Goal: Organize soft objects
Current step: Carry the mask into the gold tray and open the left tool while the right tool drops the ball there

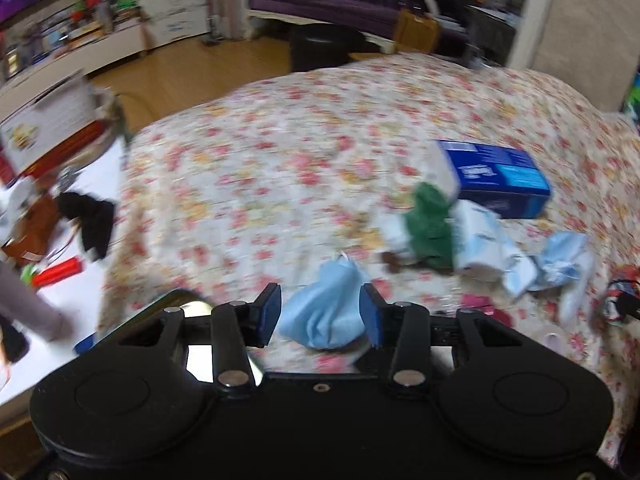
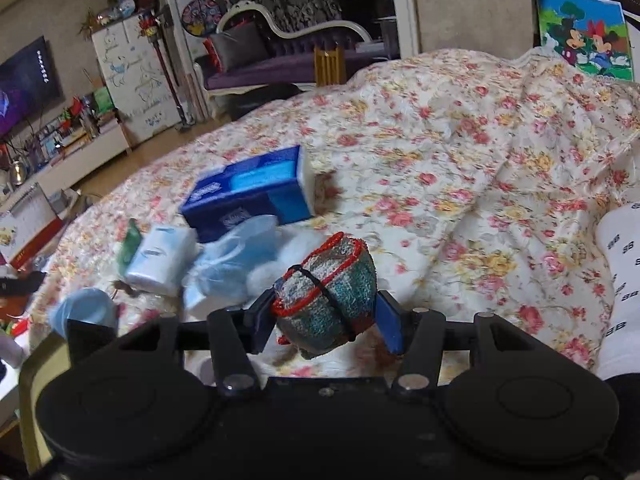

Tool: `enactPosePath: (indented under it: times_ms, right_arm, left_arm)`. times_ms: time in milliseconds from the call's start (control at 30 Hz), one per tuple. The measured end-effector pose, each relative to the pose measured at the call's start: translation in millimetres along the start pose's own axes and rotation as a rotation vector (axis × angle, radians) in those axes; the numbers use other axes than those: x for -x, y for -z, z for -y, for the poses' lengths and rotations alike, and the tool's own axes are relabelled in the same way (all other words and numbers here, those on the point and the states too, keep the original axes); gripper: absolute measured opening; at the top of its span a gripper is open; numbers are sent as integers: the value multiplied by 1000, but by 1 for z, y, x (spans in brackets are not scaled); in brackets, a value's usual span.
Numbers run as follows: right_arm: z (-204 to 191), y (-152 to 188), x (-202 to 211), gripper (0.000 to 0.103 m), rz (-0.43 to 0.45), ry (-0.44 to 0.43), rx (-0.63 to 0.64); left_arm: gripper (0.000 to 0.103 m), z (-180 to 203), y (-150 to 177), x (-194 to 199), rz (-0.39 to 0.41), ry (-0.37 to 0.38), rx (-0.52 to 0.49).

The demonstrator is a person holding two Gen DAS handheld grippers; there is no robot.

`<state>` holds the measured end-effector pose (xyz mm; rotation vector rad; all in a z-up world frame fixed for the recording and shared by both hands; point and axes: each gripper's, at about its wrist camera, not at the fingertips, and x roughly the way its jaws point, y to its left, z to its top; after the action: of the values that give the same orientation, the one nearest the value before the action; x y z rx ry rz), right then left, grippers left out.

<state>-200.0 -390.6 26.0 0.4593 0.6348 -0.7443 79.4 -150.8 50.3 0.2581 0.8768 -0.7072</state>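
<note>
My left gripper [image 1: 320, 314] is shut on a crumpled light-blue face mask [image 1: 326, 308], held over the floral bedspread [image 1: 280, 152]. My right gripper [image 2: 326, 320] is shut on a folded teal and grey towel with red trim [image 2: 332, 292], bound by a black band and lifted above the bed. On the bed lie a green cloth [image 1: 430, 224], a white and blue tissue pack [image 1: 480, 240] and crumpled pale-blue plastic [image 1: 564, 258]. The mask also shows at the left of the right wrist view [image 2: 86, 310].
A blue tissue box [image 1: 500, 178] lies on the bed behind the pile, also in the right wrist view [image 2: 256, 192]. A white side table [image 1: 80, 240] at left holds a black cloth [image 1: 90, 220], a red tube [image 1: 60, 270] and a box. A white sleeve [image 2: 620, 288] is at right.
</note>
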Motion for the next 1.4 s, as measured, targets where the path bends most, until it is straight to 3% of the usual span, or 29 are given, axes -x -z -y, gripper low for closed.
enactPosePath:
  times_ms: [233, 500, 733, 933, 1033, 1100, 1400]
  right_arm:
    - [-56, 10, 8, 53, -15, -29, 68]
    - [-147, 15, 23, 53, -38, -155, 234]
    - [-228, 43, 19, 53, -152, -297, 388]
    - [-283, 79, 4, 53, -256, -349, 470]
    - [-299, 89, -3, 54, -290, -352, 479]
    - [-305, 91, -10, 63, -305, -349, 477]
    - [-300, 88, -4, 75, -283, -317, 475]
  left_arm:
    - [44, -61, 18, -13, -41, -55, 128]
    - [44, -111, 40, -33, -83, -116, 221]
    - [43, -147, 57, -60, -159, -159, 301]
    - [43, -168, 68, -69, -225, -152, 383]
    - [44, -169, 70, -67, -234, -122, 401]
    - [46, -168, 69, -67, -231, -125, 396]
    - [60, -164, 68, -71, -242, -114, 371]
